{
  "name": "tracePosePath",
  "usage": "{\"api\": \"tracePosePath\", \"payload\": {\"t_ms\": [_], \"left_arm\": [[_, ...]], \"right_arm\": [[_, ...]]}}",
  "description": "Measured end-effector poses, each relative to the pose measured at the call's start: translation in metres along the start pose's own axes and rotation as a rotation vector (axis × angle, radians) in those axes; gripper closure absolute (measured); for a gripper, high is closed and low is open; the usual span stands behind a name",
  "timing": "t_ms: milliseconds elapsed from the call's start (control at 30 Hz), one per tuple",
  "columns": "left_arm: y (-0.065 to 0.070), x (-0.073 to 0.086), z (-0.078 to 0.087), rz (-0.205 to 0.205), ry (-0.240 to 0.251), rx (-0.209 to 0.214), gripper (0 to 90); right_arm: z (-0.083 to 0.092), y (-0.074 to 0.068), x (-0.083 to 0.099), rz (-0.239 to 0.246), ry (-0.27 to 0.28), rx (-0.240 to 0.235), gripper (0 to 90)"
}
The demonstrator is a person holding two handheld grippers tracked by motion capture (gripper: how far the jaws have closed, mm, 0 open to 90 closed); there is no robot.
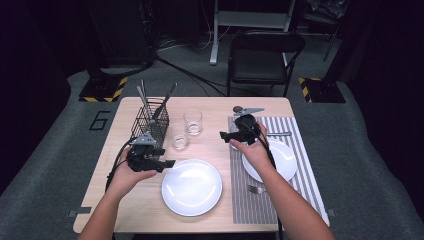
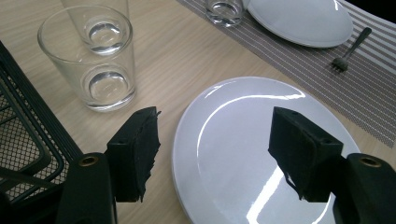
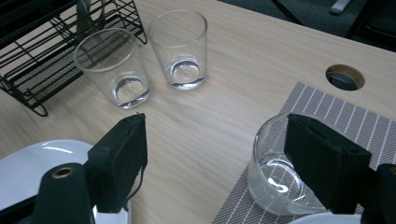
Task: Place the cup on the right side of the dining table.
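Hovering open over the striped mat's corner, the right hand-held gripper (image 3: 212, 163) has a glass (image 3: 275, 172) beside its jaw; the left hand-held gripper (image 2: 215, 154) gapes empty at nine o'clock of the plate (image 2: 243, 140).

The right claw (image 3: 215, 163) stands with its jaws wide apart over the wooden bench (image 3: 224, 107). A glass (image 3: 275, 177) stands on the corner of the striped placemat (image 3: 327, 112), just in front of the right-hand jaw. Two more glasses (image 3: 112, 70) (image 3: 180, 46) stand near a black wire basket (image 3: 42, 65). A white plate (image 3: 28, 163) lies at the lower left.
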State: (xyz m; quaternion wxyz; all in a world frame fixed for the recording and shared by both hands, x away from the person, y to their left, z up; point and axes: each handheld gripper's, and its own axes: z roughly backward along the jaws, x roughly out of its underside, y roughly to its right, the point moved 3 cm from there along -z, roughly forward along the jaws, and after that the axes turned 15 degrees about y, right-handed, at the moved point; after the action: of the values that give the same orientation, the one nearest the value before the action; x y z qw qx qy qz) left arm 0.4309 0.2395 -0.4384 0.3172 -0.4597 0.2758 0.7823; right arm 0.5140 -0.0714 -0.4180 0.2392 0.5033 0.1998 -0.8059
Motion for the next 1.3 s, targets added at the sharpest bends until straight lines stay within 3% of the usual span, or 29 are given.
{"api": "tracePosePath", "payload": {"t_ms": [567,733,1300], "left_arm": [[0.001,0.000,0.002,-0.002,0.005,-0.003,32.9],[0.001,-0.001,0.002,-0.005,0.003,0.000,32.9],[0.002,0.000,0.001,-0.001,0.004,-0.003,32.9]], "right_arm": [[0.015,-0.027,0.013,0.011,0.012,-0.087,23.2],[0.018,-0.041,0.016,0.029,0.013,-0.126,23.7],[0.026,-0.068,0.023,0.068,0.018,-0.191,24.8]]}}
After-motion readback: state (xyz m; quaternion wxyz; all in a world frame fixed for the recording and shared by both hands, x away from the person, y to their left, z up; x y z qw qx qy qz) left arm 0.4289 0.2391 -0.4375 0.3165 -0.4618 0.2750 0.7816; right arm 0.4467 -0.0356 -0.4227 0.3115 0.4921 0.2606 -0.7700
